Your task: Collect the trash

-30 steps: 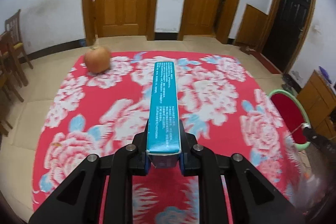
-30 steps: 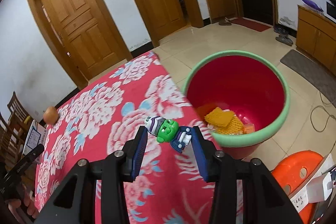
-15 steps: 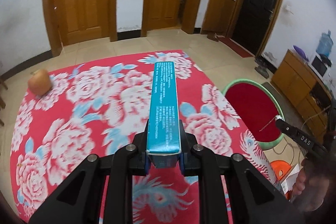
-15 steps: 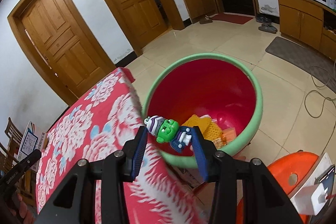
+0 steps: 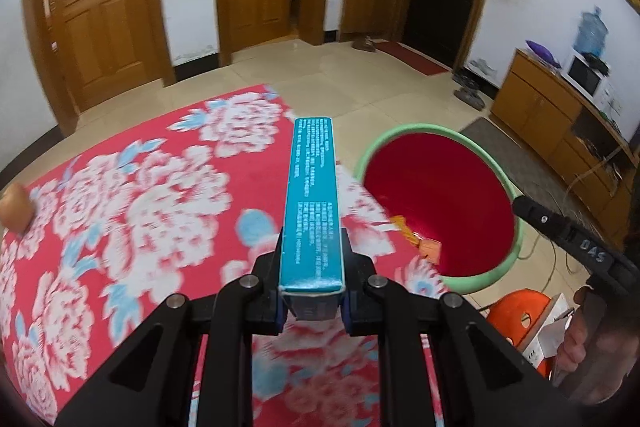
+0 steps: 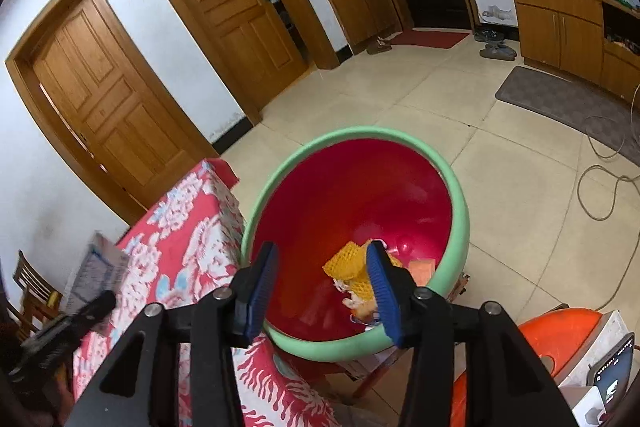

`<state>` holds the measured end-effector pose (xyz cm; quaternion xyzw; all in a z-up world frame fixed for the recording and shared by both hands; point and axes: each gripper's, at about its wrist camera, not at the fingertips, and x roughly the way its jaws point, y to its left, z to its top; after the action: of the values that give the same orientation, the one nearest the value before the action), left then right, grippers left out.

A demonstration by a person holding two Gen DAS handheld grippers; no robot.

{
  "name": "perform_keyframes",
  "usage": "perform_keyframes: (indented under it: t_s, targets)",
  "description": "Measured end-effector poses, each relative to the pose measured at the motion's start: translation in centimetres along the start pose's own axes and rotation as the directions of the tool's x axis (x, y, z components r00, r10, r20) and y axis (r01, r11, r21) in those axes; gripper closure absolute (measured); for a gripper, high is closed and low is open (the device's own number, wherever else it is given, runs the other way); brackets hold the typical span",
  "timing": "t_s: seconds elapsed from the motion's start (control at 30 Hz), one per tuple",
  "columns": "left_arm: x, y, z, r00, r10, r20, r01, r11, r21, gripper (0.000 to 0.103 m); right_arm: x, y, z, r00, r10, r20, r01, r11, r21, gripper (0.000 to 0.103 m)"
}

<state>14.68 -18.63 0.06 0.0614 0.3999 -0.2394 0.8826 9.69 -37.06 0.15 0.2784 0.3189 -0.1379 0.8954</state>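
Note:
My left gripper (image 5: 312, 307) is shut on a long teal box (image 5: 314, 199) and holds it above the red flowered tablecloth (image 5: 132, 211), left of the red bin with a green rim (image 5: 440, 219). My right gripper (image 6: 322, 291) is open and empty, right above the bin (image 6: 356, 203). Yellow foam netting (image 6: 348, 267) and other scraps lie at the bin's bottom. The teal box also shows blurred in the right wrist view (image 6: 96, 267). The right gripper's arm shows in the left wrist view (image 5: 568, 235).
An orange fruit (image 5: 14, 205) sits at the table's far left edge. An orange stool (image 6: 560, 331) with a white box stands by the bin. Cables (image 6: 600, 187) lie on the tiled floor. Wooden doors and a cabinet (image 6: 560, 23) line the walls.
The right gripper has opened and the green toy figure has gone from its fingers. Both grippers have moved toward the bin; the left still holds the box.

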Motion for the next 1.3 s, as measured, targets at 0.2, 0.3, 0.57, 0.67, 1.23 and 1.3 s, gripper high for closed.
perform_keyframes:
  t_s: [0.2, 0.3, 0.57, 0.67, 1.23, 1.3]
  targets:
    - [2.5, -3.5, 0.2, 0.997, -0.064, -0.035, 0.066, 0.997, 0.051, 0.084, -1.9, -1.1, 0.4, 0.999, 0.031, 0.039, -0.032, 0.999, 0.036, 0.05]
    - [3.9, -5.4, 0.6, 0.994, -0.095, -0.05, 0.099, 0.991, 0.086, 0.084, -2.5, -1.5, 0.4, 0.998, 0.034, 0.057, -0.037, 0.998, 0.051, 0.05]
    - [6.1, -7.7, 1.3, 0.987, -0.14, -0.078, 0.147, 0.985, 0.09, 0.057, -2.6, -1.8, 0.3, 0.998, 0.034, 0.057, -0.037, 0.998, 0.054, 0.05]
    - [5.6, -7.7, 1.3, 0.99, -0.128, -0.057, 0.133, 0.988, 0.084, 0.045, -2.6, -1.9, 0.3, 0.998, 0.034, 0.054, -0.037, 0.998, 0.054, 0.05]
    - [-2.0, -1.4, -1.3, 1.0, 0.02, 0.018, -0.019, 0.997, -0.072, 0.031, -4.6, 2.2, -1.7, 0.994, 0.108, 0.018, -0.107, 0.994, -0.036, 0.035]
    - [-3.3, -0.7, -1.9, 0.999, 0.04, 0.026, -0.037, 0.995, -0.094, 0.029, -5.1, 3.1, -2.2, 0.992, 0.124, 0.011, -0.123, 0.991, -0.06, 0.033]
